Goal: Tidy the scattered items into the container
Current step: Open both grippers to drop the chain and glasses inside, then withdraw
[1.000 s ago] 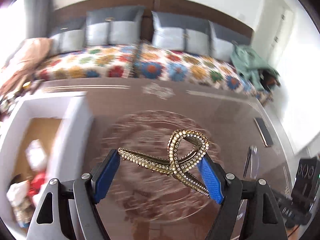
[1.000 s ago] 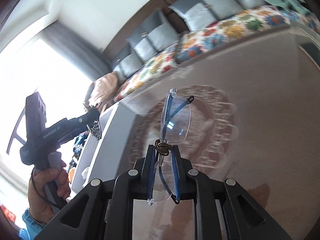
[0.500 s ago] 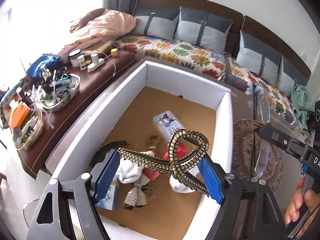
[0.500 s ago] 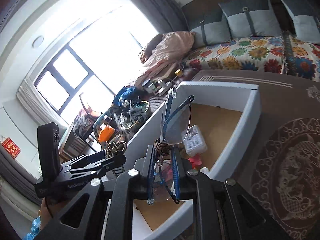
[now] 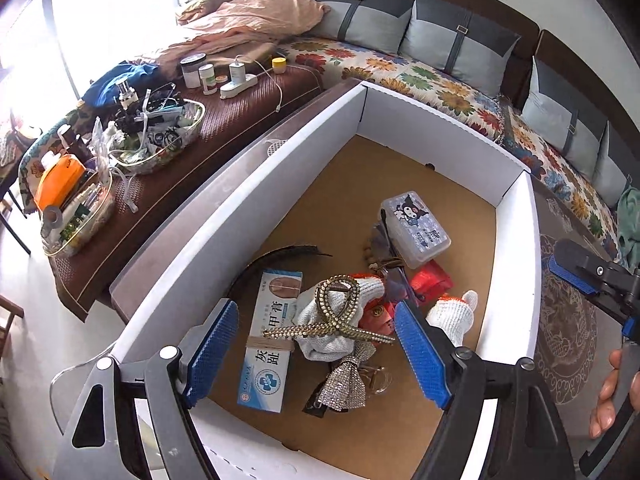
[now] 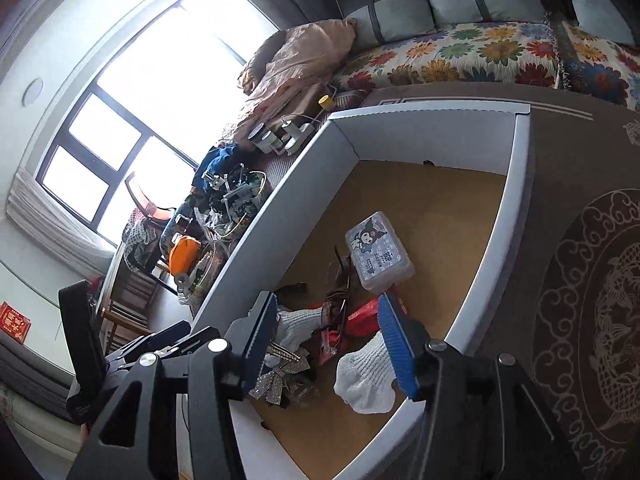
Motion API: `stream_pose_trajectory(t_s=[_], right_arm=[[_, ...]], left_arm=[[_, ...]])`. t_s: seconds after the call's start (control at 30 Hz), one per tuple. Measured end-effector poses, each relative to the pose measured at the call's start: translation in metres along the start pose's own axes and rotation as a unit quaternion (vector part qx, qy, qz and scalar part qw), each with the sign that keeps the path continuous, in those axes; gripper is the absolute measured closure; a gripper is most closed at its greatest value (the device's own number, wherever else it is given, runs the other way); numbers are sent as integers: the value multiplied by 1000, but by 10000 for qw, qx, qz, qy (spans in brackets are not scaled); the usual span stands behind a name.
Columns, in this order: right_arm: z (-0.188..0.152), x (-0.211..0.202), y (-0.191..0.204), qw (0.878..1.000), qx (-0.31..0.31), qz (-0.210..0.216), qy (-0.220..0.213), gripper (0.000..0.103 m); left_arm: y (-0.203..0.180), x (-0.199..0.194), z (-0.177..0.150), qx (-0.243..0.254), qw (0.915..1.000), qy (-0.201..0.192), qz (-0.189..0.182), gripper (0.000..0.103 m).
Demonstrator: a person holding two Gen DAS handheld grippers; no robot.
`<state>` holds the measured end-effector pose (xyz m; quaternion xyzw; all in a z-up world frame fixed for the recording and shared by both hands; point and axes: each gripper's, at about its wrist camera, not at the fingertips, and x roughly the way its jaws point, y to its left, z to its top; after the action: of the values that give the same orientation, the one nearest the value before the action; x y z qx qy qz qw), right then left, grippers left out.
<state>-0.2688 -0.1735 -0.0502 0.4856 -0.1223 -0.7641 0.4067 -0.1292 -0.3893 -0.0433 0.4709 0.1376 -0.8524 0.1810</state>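
Left gripper (image 5: 312, 350) over the white-walled box (image 5: 514, 264), jaws spread wide, nothing between the blue pads. The rhinestone hair clip (image 5: 336, 316) sits mid-frame between the pads, touching neither — whether it rests on the white glove (image 5: 332, 332) under it or hangs just above, cannot tell. Right gripper (image 6: 328, 344) also spread and empty, low centre of its view, above the box floor. Cartoon-print plastic case (image 6: 378, 252) further in; sequin bow (image 5: 344, 384) near the box's lower wall.
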Motion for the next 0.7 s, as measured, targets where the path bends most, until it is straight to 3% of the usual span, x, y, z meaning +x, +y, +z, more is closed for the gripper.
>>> stream_pose_trajectory(t_s=[0.2,0.27,0.37,0.5,0.6,0.7], right_arm=[[-21,-48,17,9993,-282,109,-196,49],[-37,-76,9,9978,-479,-73,-461,49],[-73,-128,-25,9913,-651,-657,-933,48],[-118,-186,-105,9714,-460,-1937,-1296,48],[-144,-214,-170,9438,-279,-3014,-1327,48],[-159,-230,-220,9323,33,-3397,-1241,48]], left_arm=[[-38,-35,-16,167,9992,-333,-123,20],[-71,-51,-28,485,9971,-532,-264,5],[-137,-61,-49,987,9900,-603,-813,0],[-241,-39,-77,1658,9723,-440,-1588,0],[-310,9,-93,2063,9619,-368,-1757,0],[-348,47,-98,2132,9583,-426,-1855,0]])
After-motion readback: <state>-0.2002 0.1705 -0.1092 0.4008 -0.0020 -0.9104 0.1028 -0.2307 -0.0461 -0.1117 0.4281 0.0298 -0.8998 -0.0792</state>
